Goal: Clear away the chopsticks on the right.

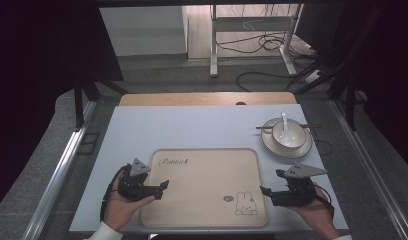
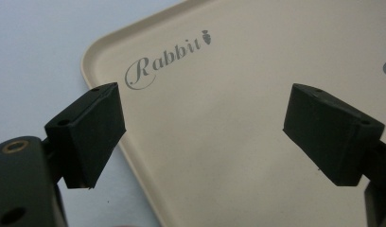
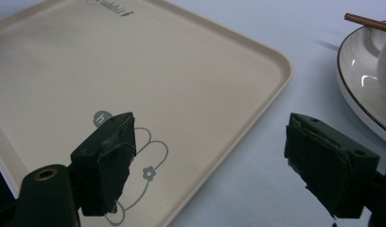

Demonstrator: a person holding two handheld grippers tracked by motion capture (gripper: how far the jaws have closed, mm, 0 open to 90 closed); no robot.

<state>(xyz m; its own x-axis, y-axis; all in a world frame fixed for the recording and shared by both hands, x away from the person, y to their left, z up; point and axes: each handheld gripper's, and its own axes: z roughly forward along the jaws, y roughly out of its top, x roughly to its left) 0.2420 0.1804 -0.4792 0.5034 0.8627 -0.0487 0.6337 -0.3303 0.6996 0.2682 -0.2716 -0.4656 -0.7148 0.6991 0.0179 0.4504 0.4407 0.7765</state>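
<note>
A beige tray (image 1: 202,175) with "Rabbit" lettering and a bunny drawing lies flat on the pale blue table. My left gripper (image 1: 161,190) sits at the tray's left edge, open, with one jaw over the table and the other over the tray (image 2: 229,123). My right gripper (image 1: 271,183) hovers at the tray's right edge, open and holding nothing; its jaws straddle the tray's rim (image 3: 271,90). At the back right stands a white plate (image 1: 272,146) carrying a bowl (image 1: 288,132), a white spoon (image 1: 284,120) and chopsticks (image 1: 312,126).
The plate (image 3: 356,71) lies close to the right gripper's far jaw, with a chopstick tip (image 3: 366,21) on it. A wooden board (image 1: 207,99) borders the table's far edge. Cables and a desk frame (image 1: 252,40) sit on the floor beyond.
</note>
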